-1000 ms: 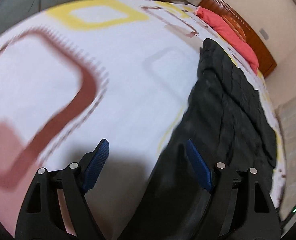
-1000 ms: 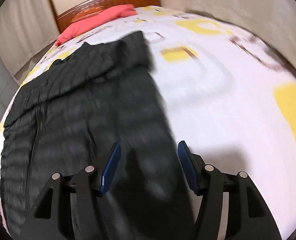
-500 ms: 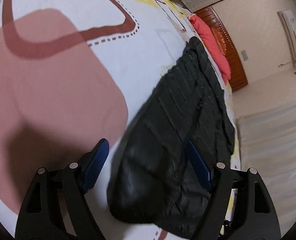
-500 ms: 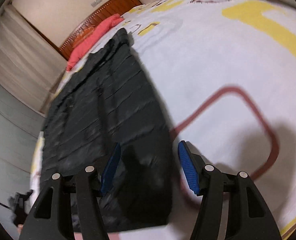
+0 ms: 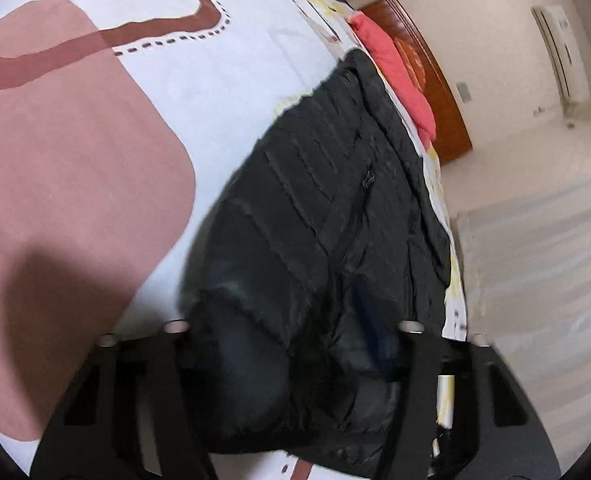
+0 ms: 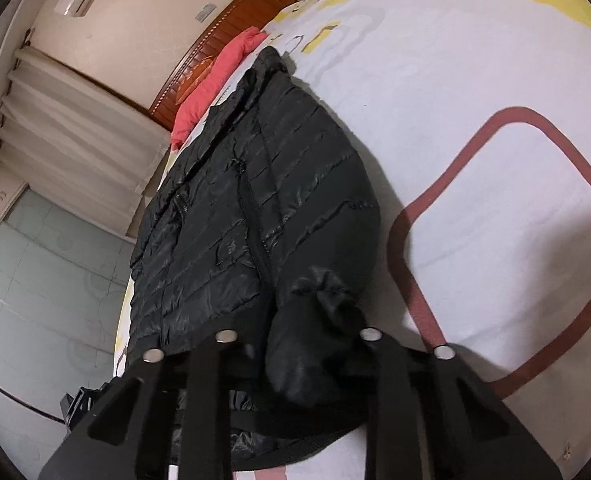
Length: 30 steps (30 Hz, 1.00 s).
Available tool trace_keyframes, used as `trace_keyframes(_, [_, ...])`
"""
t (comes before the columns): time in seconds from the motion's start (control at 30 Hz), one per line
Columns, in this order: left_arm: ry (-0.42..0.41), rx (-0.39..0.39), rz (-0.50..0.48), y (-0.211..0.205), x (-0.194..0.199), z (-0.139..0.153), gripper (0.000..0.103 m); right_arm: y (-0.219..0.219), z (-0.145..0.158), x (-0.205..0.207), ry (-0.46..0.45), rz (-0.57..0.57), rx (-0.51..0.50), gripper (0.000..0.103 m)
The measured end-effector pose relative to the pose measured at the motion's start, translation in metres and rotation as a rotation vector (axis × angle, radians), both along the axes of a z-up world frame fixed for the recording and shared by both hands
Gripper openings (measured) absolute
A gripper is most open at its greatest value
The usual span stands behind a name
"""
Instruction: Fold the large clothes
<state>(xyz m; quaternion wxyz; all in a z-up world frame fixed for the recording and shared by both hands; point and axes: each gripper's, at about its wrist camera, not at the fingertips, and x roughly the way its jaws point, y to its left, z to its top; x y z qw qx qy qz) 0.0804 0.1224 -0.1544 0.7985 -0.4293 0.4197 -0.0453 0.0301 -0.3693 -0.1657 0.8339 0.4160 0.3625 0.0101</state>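
One black quilted puffer jacket (image 6: 255,208) lies flat along the edge of the bed (image 6: 475,80), collar toward the wooden headboard (image 6: 231,44), shiny shell stitched in narrow horizontal channels, a dark zipper running down its middle. My left tool (image 5: 295,344) has just been closing, and the near hem bunches thick between its jaws; the blue pads are mostly buried in fabric, so it grips the jacket. My right tool (image 6: 295,340) has just been closing too, and it is clenched on a puckered knot of the hem at the other near corner. Sheet: white cotton with rounded maroon outlines, a pink patch (image 5: 55,180) and yellow shapes. One coral pillow (image 6: 215,80) at the headboard. Pleated pale curtains (image 6: 75,140) behind.
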Motion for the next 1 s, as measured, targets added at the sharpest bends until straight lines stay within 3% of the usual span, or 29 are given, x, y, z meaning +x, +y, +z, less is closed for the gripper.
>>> trace_keyframes(0.07, [0.011,-0.009,0.010,0.004,-0.002,-0.003,0.023,0.000,0.002,-0.001,-0.010,0.004,-0.003,0.016])
trace_keyframes(0.17, [-0.015,-0.082,0.050,0.018,-0.005,0.001,0.014,0.000,0.013,-0.003,-0.055,-0.003,0.004,0.014])
trace_keyframes(0.47, [-0.195,-0.098,0.044,0.021,-0.015,0.065,0.010,0.007,0.067,-0.013,-0.211,0.013,-0.023,0.012])
trace_keyframes(0.67, [-0.343,-0.080,0.018,0.026,-0.050,0.120,0.009,0.011,0.113,-0.035,-0.323,0.033,-0.047,0.012])
trace_keyframes(1.0, [-0.480,-0.124,0.010,0.038,-0.099,0.192,0.009,0.013,0.179,-0.084,-0.491,0.064,-0.053,0.012])
